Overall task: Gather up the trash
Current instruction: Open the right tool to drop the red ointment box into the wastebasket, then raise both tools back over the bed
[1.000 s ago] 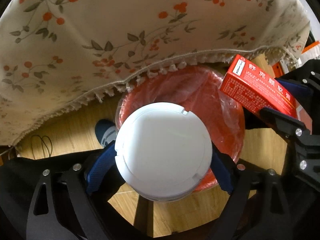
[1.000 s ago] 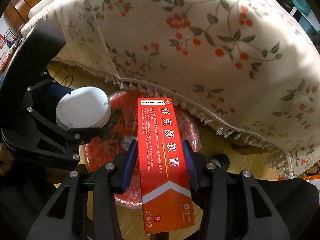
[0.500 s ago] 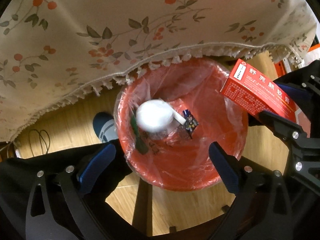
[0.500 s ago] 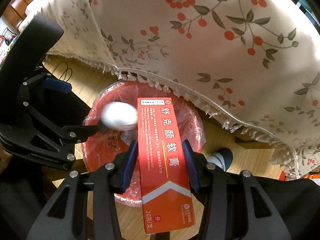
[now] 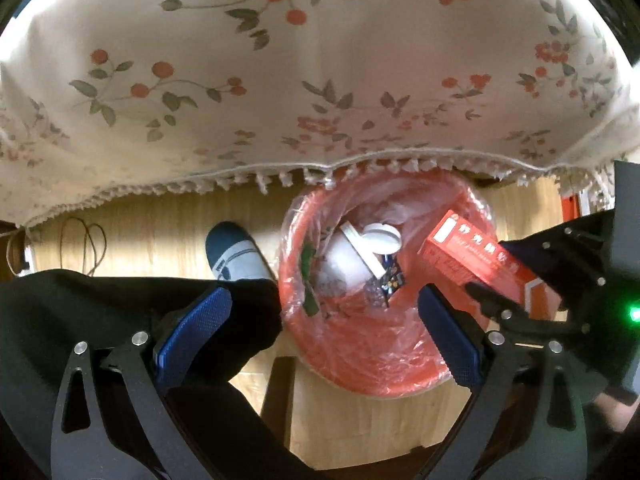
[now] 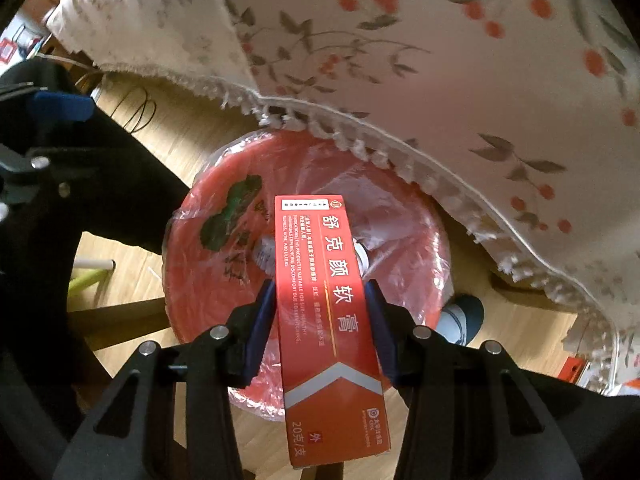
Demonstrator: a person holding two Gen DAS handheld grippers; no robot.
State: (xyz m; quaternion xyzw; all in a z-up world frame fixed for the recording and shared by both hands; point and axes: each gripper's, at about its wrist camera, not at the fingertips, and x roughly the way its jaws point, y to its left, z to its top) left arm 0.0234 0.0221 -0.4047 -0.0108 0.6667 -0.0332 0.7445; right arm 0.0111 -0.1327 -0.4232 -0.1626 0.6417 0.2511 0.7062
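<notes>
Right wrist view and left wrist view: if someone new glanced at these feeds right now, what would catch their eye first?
The long red ointment box, clamped between the jaws of the right gripper, poised above the red bin lined with clear plastic. Next, the white tub lying inside that bin among small scraps, below the wide-open left gripper. Above it all hangs the floral tablecloth with its fringed hem.

Tablecloth: a cream fabric tablecloth (image 5: 320, 80) printed with red berries and grey-green leaves, its tasselled fringe hanging over the floor.
Floor: light wooden plank floor (image 5: 152, 224) under the fringe.
Cable: a thin dark looped cable (image 5: 86, 240) lying on the planks, left.
Foot: a dark-blue-and-grey socked foot (image 5: 236, 254) planted on the floor.
</notes>
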